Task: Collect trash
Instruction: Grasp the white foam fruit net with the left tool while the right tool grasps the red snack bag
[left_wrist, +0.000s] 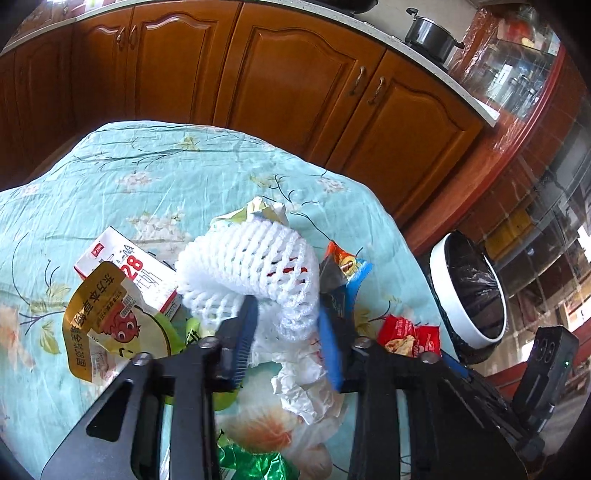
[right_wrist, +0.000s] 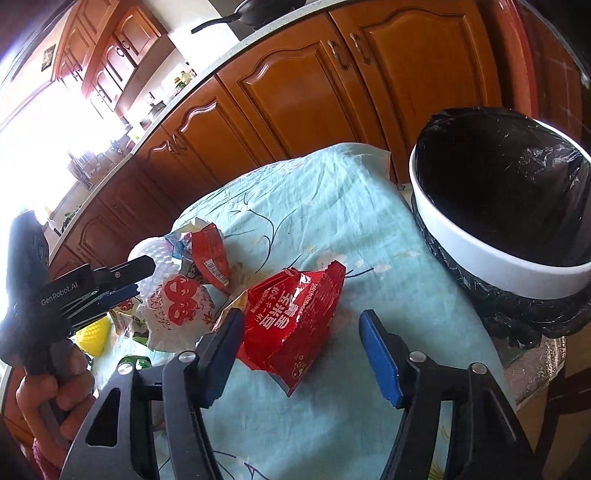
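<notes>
- The left gripper (left_wrist: 286, 332) has its two fingers around a white foam net (left_wrist: 251, 269). The fingers touch both sides of the net and squeeze it.
- The net is in a heap of trash in the middle of the table (left_wrist: 110, 173), which has a light blue cloth with flowers.
- Next to the net on its left is a white milk box (left_wrist: 122, 264) and a torn pack with a gold edge (left_wrist: 107, 321).
- Under the net is crumpled white paper (left_wrist: 306, 384). A green wrapper (left_wrist: 251, 463) lies at the near edge of the table.
- A blue and orange wrapper (left_wrist: 345, 269) is just to the right of the net. A small red pack (left_wrist: 408, 334) is near the right edge.
- The right gripper (right_wrist: 301, 347) is spread wide and holds nothing. It hangs over a red bag (right_wrist: 295, 321), which lies flat on the cloth between the two fingers.
- A white bin (right_wrist: 495, 258) with a black bag in it stands off the right edge of the table.
- Brown cupboards (right_wrist: 314, 92) stand behind the table.
</notes>
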